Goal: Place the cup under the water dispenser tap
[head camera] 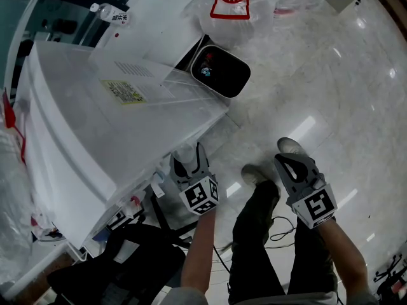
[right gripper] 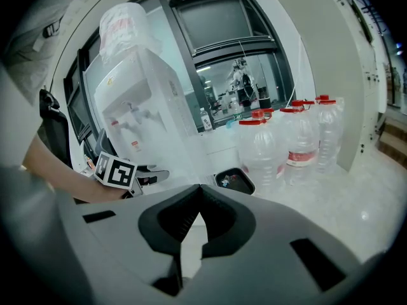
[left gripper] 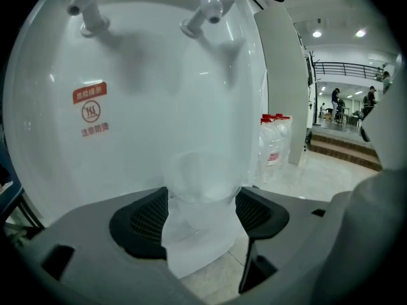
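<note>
Pale dispenser front (left gripper: 127,75) behind, left claw (left gripper: 202,213) released around the cup (left gripper: 203,180) (under a tap (left gripper: 206,8)); right claw (right gripper: 199,196) clenched tight.

Grey-bodied left gripper (head camera: 184,159) and right gripper (head camera: 287,162), with black ribbed pads (left gripper: 149,218) and white cubes (head camera: 201,196) printed with black square markers; the person wears dark trousers (head camera: 254,253) and pale shoes (head camera: 289,146).

**What stays out of sight**

In the head view the dispenser (head camera: 114,107) covers the tips of the left tongs (head camera: 189,161) and all beyond them. In the left gripper view the tongs' body cuts off the foot of the cup (left gripper: 202,192). The taps (left gripper: 206,5) above run past the top edge. Whether the pads (left gripper: 143,218) touch the cup is unclear. The people (left gripper: 335,103) far to the right are too small to make out.
</note>
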Tool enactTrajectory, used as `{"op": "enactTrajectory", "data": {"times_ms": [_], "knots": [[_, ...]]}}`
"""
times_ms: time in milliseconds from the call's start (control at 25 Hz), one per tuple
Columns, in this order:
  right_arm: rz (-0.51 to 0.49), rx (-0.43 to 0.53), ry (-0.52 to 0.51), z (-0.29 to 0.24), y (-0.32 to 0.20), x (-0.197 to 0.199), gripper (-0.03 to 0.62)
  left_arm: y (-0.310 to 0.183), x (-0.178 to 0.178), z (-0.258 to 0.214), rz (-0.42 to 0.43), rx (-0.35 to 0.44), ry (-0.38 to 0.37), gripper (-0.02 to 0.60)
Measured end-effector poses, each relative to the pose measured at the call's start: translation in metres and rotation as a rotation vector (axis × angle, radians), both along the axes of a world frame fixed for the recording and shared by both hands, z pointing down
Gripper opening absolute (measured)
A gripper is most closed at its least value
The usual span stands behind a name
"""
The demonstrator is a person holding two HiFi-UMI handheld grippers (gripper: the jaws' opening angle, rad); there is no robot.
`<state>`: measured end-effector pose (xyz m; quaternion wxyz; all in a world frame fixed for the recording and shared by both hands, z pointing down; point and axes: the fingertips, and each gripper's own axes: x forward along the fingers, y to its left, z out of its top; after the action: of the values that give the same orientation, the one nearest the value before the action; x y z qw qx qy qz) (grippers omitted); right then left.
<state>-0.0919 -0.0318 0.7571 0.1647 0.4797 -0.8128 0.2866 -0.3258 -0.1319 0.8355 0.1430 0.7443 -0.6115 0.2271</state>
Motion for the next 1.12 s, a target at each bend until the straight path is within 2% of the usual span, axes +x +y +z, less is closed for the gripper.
{"op": "enactTrajectory", "data": {"times_ms": [120, 560, 760, 840, 1000, 1120], "knots": [[0.004, -0.004, -0.003, -0.002, 0.002, 0.002, 0.009, 0.005, 0.000, 0.000, -0.002, -0.020, -0.002, 0.331], [-0.035, 0.011, -0.044, -0.034, 0.000, 0.002, 0.009, 0.040, 0.004, -0.031, -0.048, -0.079, -0.001, 0.331], [-0.014, 0.040, -0.094, -0.064, -0.008, 0.010, 0.009, 0.056, 0.020, -0.051, -0.056, -0.140, 0.045, 0.327], [-0.005, 0.035, -0.110, -0.078, -0.010, 0.015, 0.009, 0.061, 0.032, -0.066, -0.038, -0.148, 0.058, 0.304], [0.001, 0.035, -0.146, -0.113, -0.018, 0.025, 0.009, 0.065, 0.053, -0.115, -0.034, -0.119, 0.075, 0.204], [0.007, 0.038, -0.179, -0.144, -0.021, 0.028, 0.010, 0.071, 0.071, -0.159, -0.021, -0.100, 0.100, 0.159]]}}
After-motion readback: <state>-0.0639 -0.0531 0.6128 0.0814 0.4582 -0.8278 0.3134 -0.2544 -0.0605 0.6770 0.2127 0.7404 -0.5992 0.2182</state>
